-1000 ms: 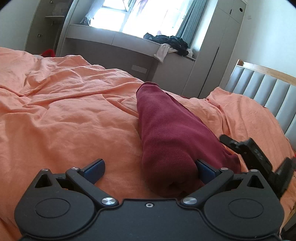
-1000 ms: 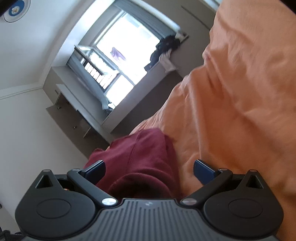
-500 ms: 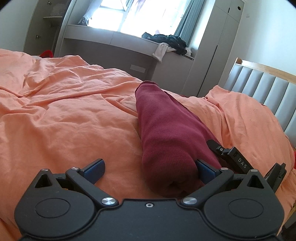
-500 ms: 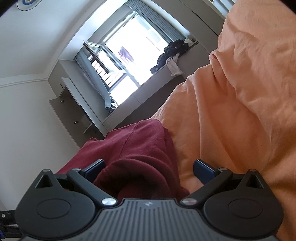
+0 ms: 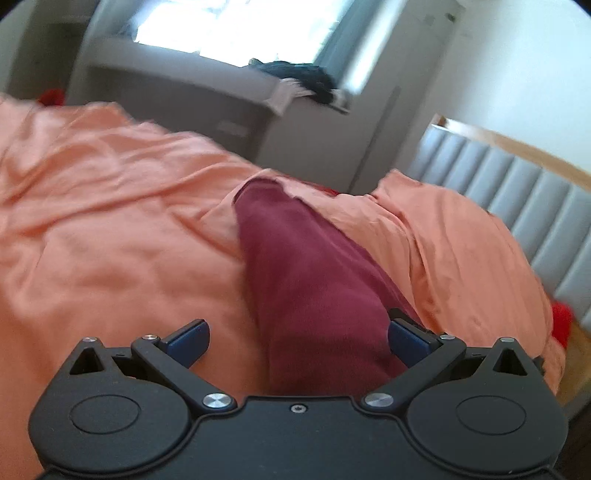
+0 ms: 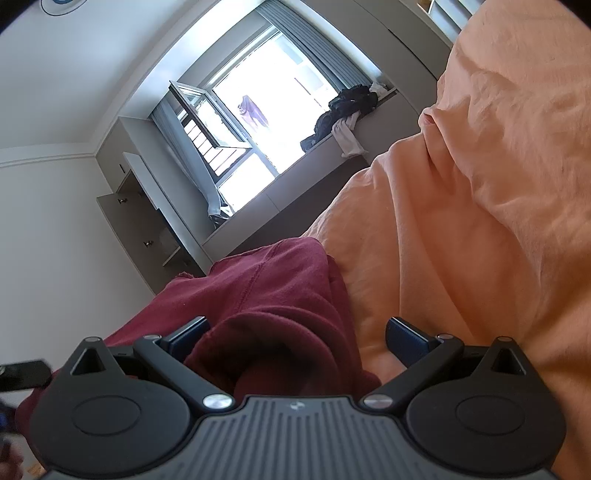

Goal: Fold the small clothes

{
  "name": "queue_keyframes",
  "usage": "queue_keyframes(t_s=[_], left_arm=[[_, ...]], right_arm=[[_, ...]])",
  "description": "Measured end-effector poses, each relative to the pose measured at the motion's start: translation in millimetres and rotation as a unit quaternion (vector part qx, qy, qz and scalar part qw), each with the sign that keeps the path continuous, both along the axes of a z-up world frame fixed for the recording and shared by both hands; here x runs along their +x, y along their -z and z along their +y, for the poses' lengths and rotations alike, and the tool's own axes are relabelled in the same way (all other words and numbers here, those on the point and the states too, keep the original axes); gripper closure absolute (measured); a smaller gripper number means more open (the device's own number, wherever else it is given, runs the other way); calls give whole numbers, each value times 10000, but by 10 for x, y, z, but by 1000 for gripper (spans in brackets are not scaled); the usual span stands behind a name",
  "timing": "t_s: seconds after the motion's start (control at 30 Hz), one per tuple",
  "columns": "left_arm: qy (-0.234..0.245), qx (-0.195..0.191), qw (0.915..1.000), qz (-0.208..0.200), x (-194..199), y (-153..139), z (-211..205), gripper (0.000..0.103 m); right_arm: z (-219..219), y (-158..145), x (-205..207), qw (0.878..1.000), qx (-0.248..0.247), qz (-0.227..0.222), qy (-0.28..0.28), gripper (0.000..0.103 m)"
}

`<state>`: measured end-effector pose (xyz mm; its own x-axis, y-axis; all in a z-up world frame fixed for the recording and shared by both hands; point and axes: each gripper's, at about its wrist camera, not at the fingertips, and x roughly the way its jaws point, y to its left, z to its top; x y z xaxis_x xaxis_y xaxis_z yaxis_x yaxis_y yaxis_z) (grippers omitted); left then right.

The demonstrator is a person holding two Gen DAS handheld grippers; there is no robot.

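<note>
Left wrist view: low over the orange bed cover (image 5: pixel 110 229), level, facing the window (image 5: pixel 236 29) at 12 o'clock, headboard (image 5: pixel 517 192) at 2 o'clock; blurred. Right wrist view: close to the same cover (image 6: pixel 498 221), rolled hard, window (image 6: pixel 266 122) at 11 o'clock. Both share the maroon garment (image 5: pixel 314 280) (image 6: pixel 266 288), window and ledge clothes (image 6: pixel 347 107).

A home bedroom: a bed (image 5: pixel 110 229) under a rumpled orange sheet (image 6: pixel 498 206), backed by a grey padded headboard (image 5: pixel 517 199) with a wooden rim. Daylight floods through a curtained window (image 6: pixel 258 122) (one pane swung open); clothes (image 6: pixel 347 107) are heaped on the sill, grey cupboards (image 6: pixel 147 221) alongside.
</note>
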<state>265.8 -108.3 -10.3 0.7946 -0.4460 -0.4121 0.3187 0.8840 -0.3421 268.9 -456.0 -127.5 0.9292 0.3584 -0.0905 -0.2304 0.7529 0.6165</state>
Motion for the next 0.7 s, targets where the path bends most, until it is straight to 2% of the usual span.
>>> queue_keyframes(t_s=[0.07, 0.23, 0.43, 0.7], left_arm=[[-88, 76, 9999, -109, 99, -14, -3, 0], [-394, -249, 9982, 387, 422, 72, 57, 0], [-369, 22, 9990, 250, 395, 94, 0, 0], [-404, -1, 9990, 198, 360, 99, 15, 0]], right_arm=[[-1, 7, -4, 10000, -6, -13, 11, 1], [-2, 22, -32, 10000, -24, -57, 50, 1], [2, 29, -52, 10000, -22, -70, 58, 1], [-10, 32, -69, 9999, -22, -92, 83, 1]])
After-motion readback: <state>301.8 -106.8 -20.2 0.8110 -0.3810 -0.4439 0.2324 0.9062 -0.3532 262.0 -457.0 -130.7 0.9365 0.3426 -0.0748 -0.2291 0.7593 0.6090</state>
